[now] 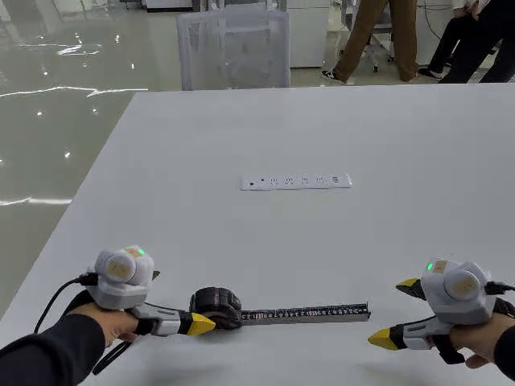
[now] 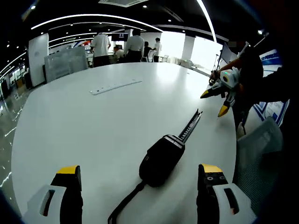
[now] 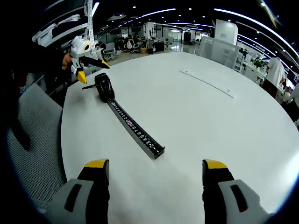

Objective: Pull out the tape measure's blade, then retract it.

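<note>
A black tape measure (image 1: 216,306) lies near the table's front edge, its blade (image 1: 306,314) pulled out flat to the right. My left gripper (image 1: 183,304) is open just left of the case, one yellow tip beside it. In the left gripper view the case (image 2: 161,158) sits just ahead of the open left gripper (image 2: 140,170), and I cannot tell whether they touch. My right gripper (image 1: 394,311) stands open, right of the blade's end and apart from it. In the right gripper view the blade's hook end (image 3: 156,151) lies just ahead of that open gripper (image 3: 156,164).
A white power strip (image 1: 296,182) lies flat mid-table. A mesh chair (image 1: 233,48) stands at the far edge, with people's legs (image 1: 378,36) beyond. The white table (image 1: 402,137) is wide. A dark strap (image 2: 124,205) trails from the case toward me.
</note>
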Motion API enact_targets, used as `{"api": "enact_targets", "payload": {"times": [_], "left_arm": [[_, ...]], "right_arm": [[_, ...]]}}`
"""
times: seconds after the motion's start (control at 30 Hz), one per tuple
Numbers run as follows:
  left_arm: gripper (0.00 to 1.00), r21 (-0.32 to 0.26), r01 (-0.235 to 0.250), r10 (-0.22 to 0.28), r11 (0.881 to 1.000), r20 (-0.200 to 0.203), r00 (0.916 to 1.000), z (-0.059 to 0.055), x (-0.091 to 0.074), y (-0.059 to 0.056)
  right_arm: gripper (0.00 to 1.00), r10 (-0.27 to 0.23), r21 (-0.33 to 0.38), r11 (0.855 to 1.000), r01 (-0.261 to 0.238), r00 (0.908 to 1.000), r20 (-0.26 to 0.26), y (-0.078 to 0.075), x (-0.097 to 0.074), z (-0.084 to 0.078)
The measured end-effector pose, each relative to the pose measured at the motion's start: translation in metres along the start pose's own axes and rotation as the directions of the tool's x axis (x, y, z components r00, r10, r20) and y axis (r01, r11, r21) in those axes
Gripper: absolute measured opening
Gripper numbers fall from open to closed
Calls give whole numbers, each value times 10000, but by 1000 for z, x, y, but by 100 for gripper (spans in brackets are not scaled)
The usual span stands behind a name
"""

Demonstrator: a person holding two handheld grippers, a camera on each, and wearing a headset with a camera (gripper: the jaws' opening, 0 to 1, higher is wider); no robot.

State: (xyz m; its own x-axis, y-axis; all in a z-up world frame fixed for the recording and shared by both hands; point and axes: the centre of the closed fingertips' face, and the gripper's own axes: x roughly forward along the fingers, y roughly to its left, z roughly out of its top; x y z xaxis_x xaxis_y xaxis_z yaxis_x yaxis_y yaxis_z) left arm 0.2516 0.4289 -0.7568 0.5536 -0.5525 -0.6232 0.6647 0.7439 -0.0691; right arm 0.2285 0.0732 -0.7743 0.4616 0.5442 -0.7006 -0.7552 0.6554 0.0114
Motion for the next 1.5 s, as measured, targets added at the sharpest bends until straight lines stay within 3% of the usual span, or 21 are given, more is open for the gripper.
{"api": "enact_targets", "payload": {"times": [0.07, 0.1, 0.13, 0.17, 0.2, 0.27, 0.4, 0.47, 0.6, 0.67, 0.83, 1.03, 1.13, 1.27, 1.5], "left_arm": [[100, -238, -75, 78, 9997, 131, 9999, -3, -10, 0], [100, -901, -96, 128, 9959, 354, 9993, -3, -18, -1], [100, -1029, -59, 105, 9947, 446, 9990, -4, -24, -1], [100, -1117, -399, 503, 9929, 922, 9945, 0, -33, 4], [100, -1223, -471, 612, 9914, 1142, 9916, 0, -39, 4], [100, -1531, -339, 535, 9876, 1260, 9906, -7, -49, 2], [100, -1347, -650, 843, 9888, 1430, 9861, -17, -67, -2], [100, -859, -913, 1057, 9921, 1813, 9777, -19, -78, -4], [100, -682, -1011, 1088, 9925, 1195, 9869, -49, -93, -11], [100, -311, -1205, 1236, 9922, 1378, 9827, -54, -102, -11], [100, -742, -1280, 1378, 9890, 1467, 9795, -57, -119, -11], [100, -1082, -1314, 1501, 9854, 1880, 9706, -51, -136, -18], [100, -1290, -1350, 1575, 9824, 1843, 9702, -57, -136, -17], [100, -1661, -1430, 1680, 9757, 1477, 9747, -68, -133, -14], [100, -1205, -1353, 1554, 9835, 1779, 9717, -60, -128, -22]], "right_arm": [[83, -213, 291, 9994, 206, 9995, 235, -2, -9, 0], [86, -384, 309, 9988, 374, 9988, 311, -3, -16, -3], [89, -606, 427, 9974, 588, 9974, 400, -5, -20, -4], [91, -890, 603, 9945, 853, 9941, 620, -6, -26, -5], [94, -1081, 732, 9921, 1021, 9907, 831, -8, -30, -5], [100, -1383, 803, 9882, 1303, 9849, 1040, -7, -40, -13], [100, -1687, 994, 9824, 1581, 9796, 1091, 0, -56, -28], [100, -1915, 1022, 9783, 1803, 9750, 1126, 2, -67, -34], [100, -2276, 1008, 9714, 2149, 9637, 1398, 8, -91, -36], [100, -2300, 956, 9711, 2186, 9643, 1315, 12, -100, -42], [100, -2207, 929, 9736, 2085, 9637, 1505, 27, -117, -48], [100, -2331, 1239, 9679, 2187, 9655, 1162, 41, -131, -68], [100, -2387, 1268, 9661, 2248, 9652, 1070, 45, -135, -72], [100, -2313, 1302, 9672, 2182, 9682, 952, 50, -134, -75], [100, -2178, 1258, 9707, 2048, 9708, 1003, 52, -132, -72]]}}
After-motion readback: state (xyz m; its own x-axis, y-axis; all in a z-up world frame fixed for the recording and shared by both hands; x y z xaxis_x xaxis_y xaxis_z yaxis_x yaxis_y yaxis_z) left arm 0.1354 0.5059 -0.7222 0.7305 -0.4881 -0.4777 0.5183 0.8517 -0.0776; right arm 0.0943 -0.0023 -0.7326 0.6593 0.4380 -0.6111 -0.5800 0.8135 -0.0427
